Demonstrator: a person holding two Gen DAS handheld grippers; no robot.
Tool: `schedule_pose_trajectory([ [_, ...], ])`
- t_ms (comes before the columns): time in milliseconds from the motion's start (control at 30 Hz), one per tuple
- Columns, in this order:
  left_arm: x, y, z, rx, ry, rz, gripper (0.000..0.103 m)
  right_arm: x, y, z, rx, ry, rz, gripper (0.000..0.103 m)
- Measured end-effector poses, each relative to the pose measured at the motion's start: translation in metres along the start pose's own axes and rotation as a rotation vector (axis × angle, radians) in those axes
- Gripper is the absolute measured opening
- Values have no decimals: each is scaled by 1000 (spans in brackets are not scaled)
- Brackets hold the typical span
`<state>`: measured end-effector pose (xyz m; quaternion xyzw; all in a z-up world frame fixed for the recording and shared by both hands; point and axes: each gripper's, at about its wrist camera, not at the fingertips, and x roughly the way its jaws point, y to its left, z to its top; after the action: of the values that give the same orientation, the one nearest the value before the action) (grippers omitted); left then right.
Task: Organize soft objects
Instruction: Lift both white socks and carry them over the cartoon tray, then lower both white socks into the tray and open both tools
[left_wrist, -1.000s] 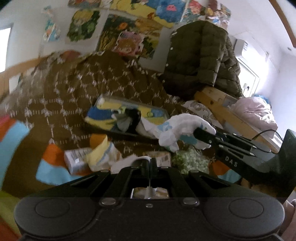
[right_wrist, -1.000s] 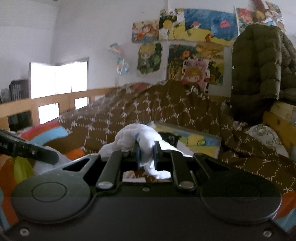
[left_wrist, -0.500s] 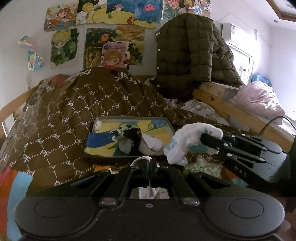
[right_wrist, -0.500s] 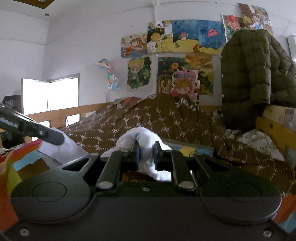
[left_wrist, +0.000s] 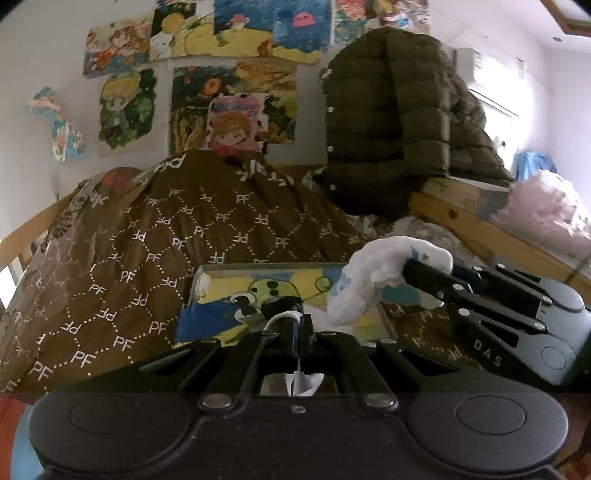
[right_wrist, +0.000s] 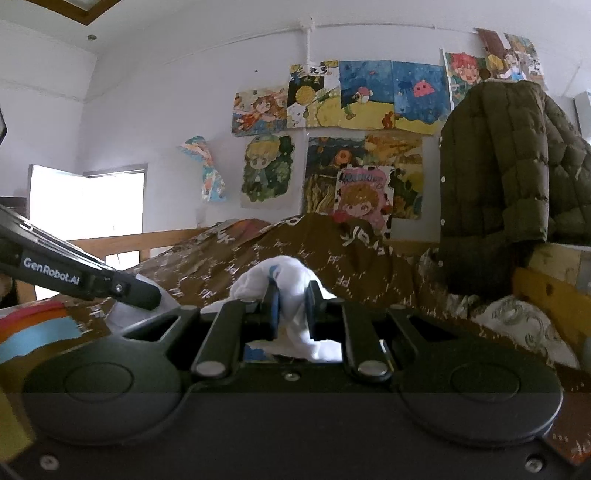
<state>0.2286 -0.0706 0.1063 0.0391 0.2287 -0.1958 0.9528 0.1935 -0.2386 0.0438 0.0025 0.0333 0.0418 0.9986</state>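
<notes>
A white wall (right_wrist: 155, 110) is papered with children's cartoon paintings (right_wrist: 373, 96), with more of them visible from the left camera (left_wrist: 236, 33). Daylight floods through a window (right_wrist: 85, 206) at far left. A wooden bed rail (right_wrist: 147, 236) runs beneath it, and a brown quilt printed with "PF" (left_wrist: 177, 236) is heaped on the bed. An olive padded jacket (right_wrist: 498, 177) hangs at right over a wooden ledge (left_wrist: 465, 206), beside pink bedding (left_wrist: 543, 210).
</notes>
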Motion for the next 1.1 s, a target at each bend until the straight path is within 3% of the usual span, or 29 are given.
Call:
schedule_pose_trajectory([
  [433, 103, 18, 50, 14, -42, 75, 0, 75, -26, -24, 114, 63, -111, 9],
  [767, 190, 11, 61, -23, -48, 118, 0, 121, -50, -46, 206, 167, -166, 9],
  [900, 210, 11, 69, -60, -53, 111, 0, 135, -61, -52, 233, 176, -203, 9],
  [1100, 235, 2, 70, -25, -38, 112, 0, 150, -83, -53, 285, 175, -260, 9],
])
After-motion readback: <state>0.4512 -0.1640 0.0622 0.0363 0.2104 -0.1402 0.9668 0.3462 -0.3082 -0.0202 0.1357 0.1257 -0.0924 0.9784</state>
